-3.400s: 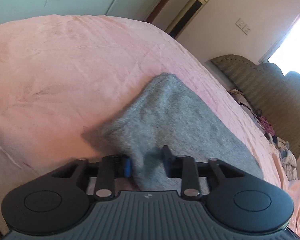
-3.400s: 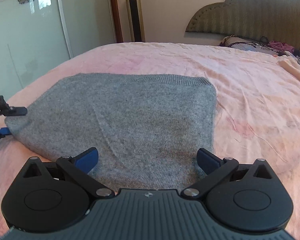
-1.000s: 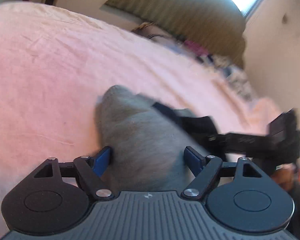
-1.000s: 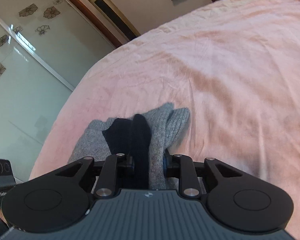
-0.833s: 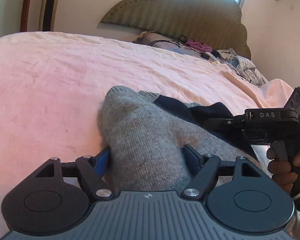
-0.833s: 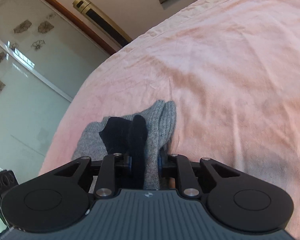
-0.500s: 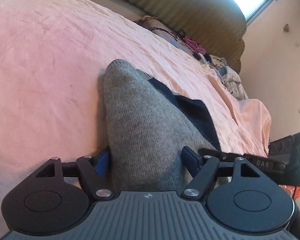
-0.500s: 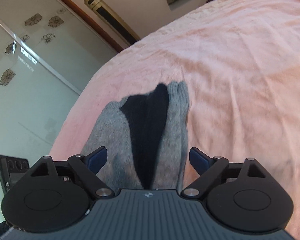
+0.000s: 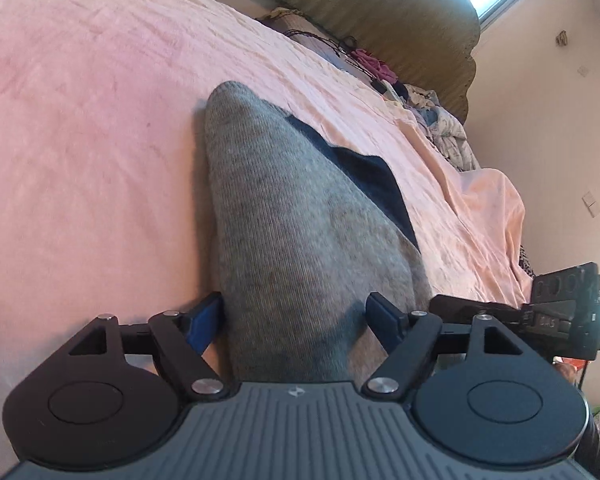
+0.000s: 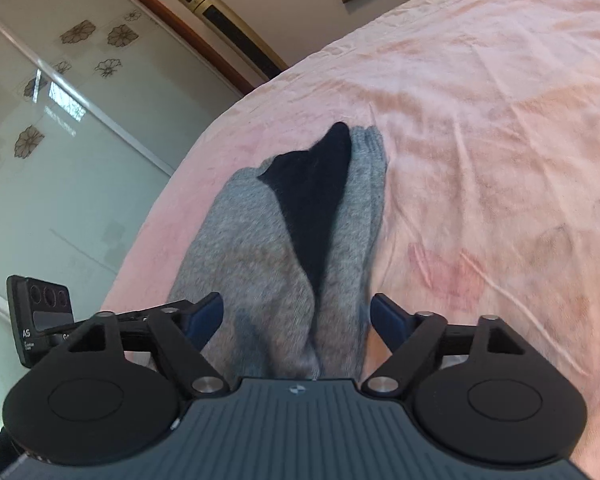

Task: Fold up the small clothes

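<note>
A folded grey knit garment [image 9: 292,232] with a dark navy inner part [image 9: 372,176] lies on the pink bed sheet [image 9: 80,140]. My left gripper [image 9: 296,316] is open, its blue-padded fingers straddling the near end of the garment. In the right wrist view the same garment [image 10: 260,264] shows its dark part [image 10: 316,192] on top. My right gripper [image 10: 296,316] is open, fingers either side of the fold. The other gripper shows at the right edge of the left wrist view [image 9: 556,320] and at the left edge of the right wrist view [image 10: 40,312].
A padded headboard [image 9: 380,20] with a pile of clothes [image 9: 432,116] stands at the far end of the bed. A sliding glass door [image 10: 40,140] with flower decals and a gold tower fan [image 10: 232,36] stand beyond the bed edge.
My right gripper has let go of the garment and opened; the folded garment now lies flat on the sheet. My left gripper stays open over it.
</note>
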Tool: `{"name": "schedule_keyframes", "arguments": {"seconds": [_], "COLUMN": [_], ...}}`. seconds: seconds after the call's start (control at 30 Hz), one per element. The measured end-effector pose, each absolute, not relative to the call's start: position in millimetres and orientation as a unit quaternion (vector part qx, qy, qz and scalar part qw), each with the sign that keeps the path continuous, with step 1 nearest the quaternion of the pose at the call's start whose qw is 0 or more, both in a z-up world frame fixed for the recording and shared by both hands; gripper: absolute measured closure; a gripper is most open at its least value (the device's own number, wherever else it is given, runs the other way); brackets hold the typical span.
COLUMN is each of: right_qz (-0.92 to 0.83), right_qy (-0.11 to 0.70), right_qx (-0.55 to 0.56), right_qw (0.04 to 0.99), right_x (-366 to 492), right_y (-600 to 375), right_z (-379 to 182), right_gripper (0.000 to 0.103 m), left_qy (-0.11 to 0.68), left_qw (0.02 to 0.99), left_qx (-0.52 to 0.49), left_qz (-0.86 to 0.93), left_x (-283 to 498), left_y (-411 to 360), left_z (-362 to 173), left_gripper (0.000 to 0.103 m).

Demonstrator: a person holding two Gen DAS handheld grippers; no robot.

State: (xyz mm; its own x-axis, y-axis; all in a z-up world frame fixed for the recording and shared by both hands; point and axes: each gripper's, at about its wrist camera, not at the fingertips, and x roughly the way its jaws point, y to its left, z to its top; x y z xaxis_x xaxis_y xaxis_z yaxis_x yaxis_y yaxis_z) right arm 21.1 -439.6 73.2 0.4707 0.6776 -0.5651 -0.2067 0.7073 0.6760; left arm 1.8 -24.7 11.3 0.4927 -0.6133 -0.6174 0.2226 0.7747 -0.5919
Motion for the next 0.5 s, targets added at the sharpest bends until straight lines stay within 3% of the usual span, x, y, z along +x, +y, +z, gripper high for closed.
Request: {"name": "schedule_keyframes", "arguments": {"seconds": [0.03,0.07,0.1,0.13,0.17,0.27,0.3,0.37,0.4,0.47,0.5], "right_qz": [0.277,0.281,0.277,0.272,0.276,0.282,0.275,0.273,0.272,0.262,0.261], "right_qy": [0.447,0.449,0.453,0.459,0.457,0.456,0.462,0.454,0.452,0.439,0.433], "right_qx": [0.271,0.267,0.261,0.269,0.277,0.264,0.263,0.29,0.304,0.309,0.309], "right_qw": [0.806,0.805,0.806,0.802,0.799,0.802,0.801,0.797,0.793,0.802,0.806], "right_x": [17.8,15.1,13.9,14.2,12.8,1.7,-0.4,-4.1,-5.5,-12.1,-17.1], "right_y": [-438.0,-435.5,-433.2,-434.3,-435.7,-436.4,-437.6,-445.9,-449.8,-455.0,-457.0], "right_z": [68.6,65.0,63.2,61.8,62.4,66.4,61.8,54.0,54.0,61.5,66.0], "right_gripper": [0.029,0.05,0.06,0.074,0.076,0.078,0.083,0.082,0.077,0.058,0.051], "left_qy": [0.434,0.433,0.435,0.443,0.45,0.451,0.449,0.444,0.447,0.456,0.457], "left_qw": [0.84,0.85,0.853,0.848,0.842,0.844,0.844,0.844,0.838,0.815,0.806], "left_qx": [-0.213,-0.191,-0.177,-0.18,-0.185,-0.161,-0.154,-0.157,-0.172,-0.223,-0.244], "left_qz": [-0.246,-0.234,-0.227,-0.23,-0.233,-0.242,-0.248,-0.255,-0.261,-0.28,-0.286], "left_x": [-3.1,-5.6,-5.7,-3.2,-0.6,-0.4,-3.0,-13.0,-18.5,-30.1,-36.7], "left_y": [-26.3,-29.0,-29.6,-26.0,-21.7,-15.2,-15.8,-15.9,-13.2,-4.1,-1.0], "left_z": [11.7,12.7,13.7,14.7,15.7,16.5,14.1,14.4,14.4,11.7,9.7], "left_gripper": [0.032,0.051,0.062,0.067,0.072,0.071,0.069,0.063,0.053,0.033,0.029]}}
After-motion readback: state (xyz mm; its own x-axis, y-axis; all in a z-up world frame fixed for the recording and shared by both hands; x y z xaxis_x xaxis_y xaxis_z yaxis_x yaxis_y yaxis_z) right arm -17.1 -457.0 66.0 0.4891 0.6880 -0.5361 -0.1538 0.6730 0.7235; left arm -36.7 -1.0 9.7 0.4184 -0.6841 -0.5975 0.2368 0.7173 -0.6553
